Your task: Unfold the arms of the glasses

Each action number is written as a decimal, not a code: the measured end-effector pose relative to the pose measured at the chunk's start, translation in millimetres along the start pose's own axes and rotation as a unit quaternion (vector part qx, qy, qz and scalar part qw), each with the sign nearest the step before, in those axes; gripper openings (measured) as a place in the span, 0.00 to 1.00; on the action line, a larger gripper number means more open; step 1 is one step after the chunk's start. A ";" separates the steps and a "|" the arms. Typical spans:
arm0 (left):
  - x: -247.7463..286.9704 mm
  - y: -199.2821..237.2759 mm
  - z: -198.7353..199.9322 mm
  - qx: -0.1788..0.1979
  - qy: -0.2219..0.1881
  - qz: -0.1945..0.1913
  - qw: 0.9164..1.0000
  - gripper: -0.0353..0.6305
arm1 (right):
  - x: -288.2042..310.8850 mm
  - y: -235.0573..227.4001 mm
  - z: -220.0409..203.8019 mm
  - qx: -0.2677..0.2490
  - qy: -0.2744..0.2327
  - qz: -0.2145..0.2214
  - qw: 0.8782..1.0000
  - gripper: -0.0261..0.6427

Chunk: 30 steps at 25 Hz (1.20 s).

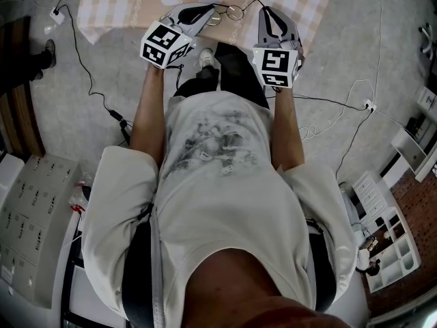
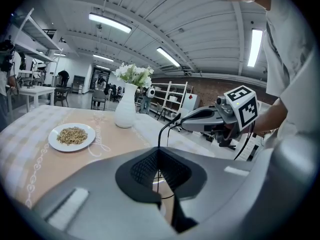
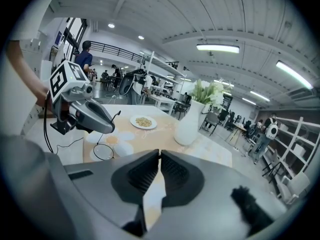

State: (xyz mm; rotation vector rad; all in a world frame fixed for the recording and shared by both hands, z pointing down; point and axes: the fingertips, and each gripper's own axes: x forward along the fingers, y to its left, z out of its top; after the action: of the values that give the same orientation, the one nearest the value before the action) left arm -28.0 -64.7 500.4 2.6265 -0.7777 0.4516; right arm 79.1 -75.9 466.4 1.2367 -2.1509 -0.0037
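While the two grippers meet over the near edge of the counter, the glasses are held between them. The left gripper has its jaws closed on the thin wire frame, and the right gripper view shows one round lens just below its tip. The right gripper has its jaws pressed almost together, pinching the dark end of one arm that runs out from the frame toward it. Farther along the counter, a white plate holds a flat heap of pale grain. Beyond the plate, a white vase holds white flowers with green leaves.
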 end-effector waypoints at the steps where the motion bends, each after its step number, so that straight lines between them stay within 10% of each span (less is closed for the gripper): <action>1: -0.1 0.2 0.0 0.000 0.000 0.000 1.000 0.07 | -0.2 -0.6 0.6 0.000 0.001 -0.001 1.000 0.07; 30: -5.9 4.8 -4.8 -0.004 0.001 0.000 1.000 0.06 | 2.1 4.6 6.7 -0.013 0.003 -0.004 1.000 0.07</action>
State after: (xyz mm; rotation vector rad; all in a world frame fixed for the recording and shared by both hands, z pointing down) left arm -36.3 -63.7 503.6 2.6186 -0.7785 0.4496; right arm 71.2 -77.1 463.6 1.2287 -2.1343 -0.0324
